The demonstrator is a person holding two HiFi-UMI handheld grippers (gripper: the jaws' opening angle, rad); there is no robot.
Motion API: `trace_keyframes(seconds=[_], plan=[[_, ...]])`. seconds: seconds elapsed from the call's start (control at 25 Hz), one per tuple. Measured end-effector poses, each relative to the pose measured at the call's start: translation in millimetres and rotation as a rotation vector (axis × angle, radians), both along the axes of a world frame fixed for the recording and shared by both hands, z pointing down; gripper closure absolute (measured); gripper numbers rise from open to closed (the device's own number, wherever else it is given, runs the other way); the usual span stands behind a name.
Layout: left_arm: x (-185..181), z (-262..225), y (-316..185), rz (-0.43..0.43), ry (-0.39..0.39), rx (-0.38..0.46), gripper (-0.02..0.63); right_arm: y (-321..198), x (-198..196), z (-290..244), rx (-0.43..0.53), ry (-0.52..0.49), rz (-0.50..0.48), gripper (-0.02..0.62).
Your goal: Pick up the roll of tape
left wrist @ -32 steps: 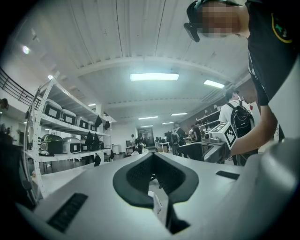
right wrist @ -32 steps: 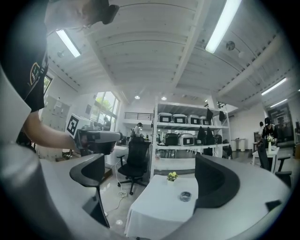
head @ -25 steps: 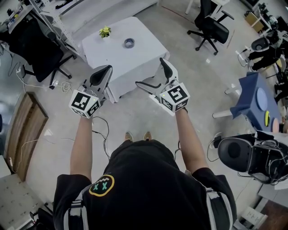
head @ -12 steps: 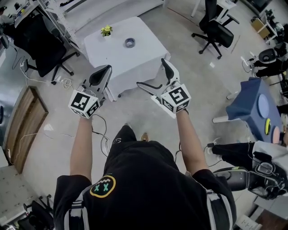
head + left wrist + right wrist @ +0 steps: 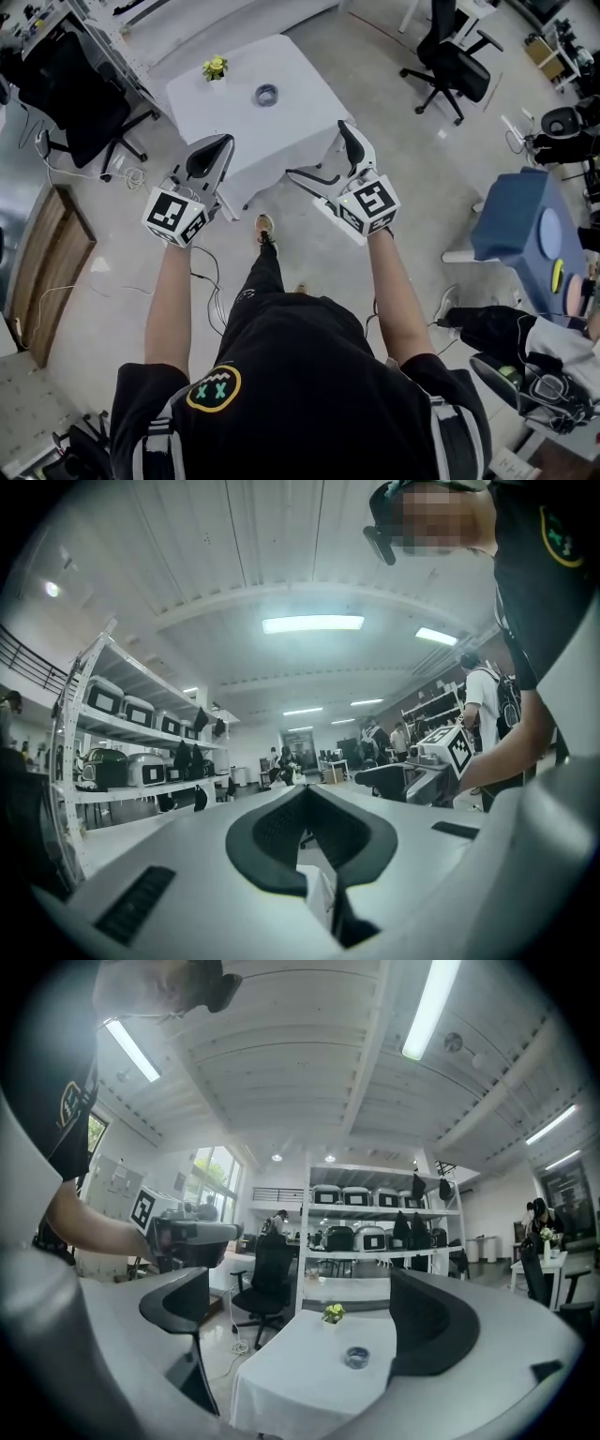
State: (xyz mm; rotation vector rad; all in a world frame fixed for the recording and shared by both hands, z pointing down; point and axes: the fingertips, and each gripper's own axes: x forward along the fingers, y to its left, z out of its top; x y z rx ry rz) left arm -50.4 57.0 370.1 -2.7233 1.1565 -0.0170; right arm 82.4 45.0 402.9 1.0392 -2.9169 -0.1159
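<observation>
The roll of tape is a small grey-blue ring lying on a white-clothed table ahead of me; a small green plant stands near it. Both grippers are held in the air short of the table. My left gripper is shut, with nothing between its jaws, and its pads meet in the left gripper view. My right gripper is open and empty. In the right gripper view, the tape and the plant lie between the spread jaws, well beyond them.
Black office chairs stand at the left and the back right. A blue table is at the right, with a seated person below it. A wooden panel and cables lie on the floor at left. Shelving stands behind the table.
I have stepped towards the table: one foot now shows out in front. Both grippers keep their pose, the left shut and the right open.
</observation>
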Motion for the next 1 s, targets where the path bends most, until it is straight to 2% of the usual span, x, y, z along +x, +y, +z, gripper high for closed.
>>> trace_keyframes(seconds=[0.32,0.64,1.0], plan=[[-23,6,-109,0.018,0.022,-0.006,0.588,-105,-30,3,-0.005,0.011,-0.002,-0.005],[-49,0,-221,0.062,0.005,-0.003,0.588,-216,-63,-8,-0.018,0.006,0.029,-0.005],[-65,8,-299,0.091,0.031,-0.027,0.588,-291,-83,-3,-0.036,0.032,0.054,-0.005]])
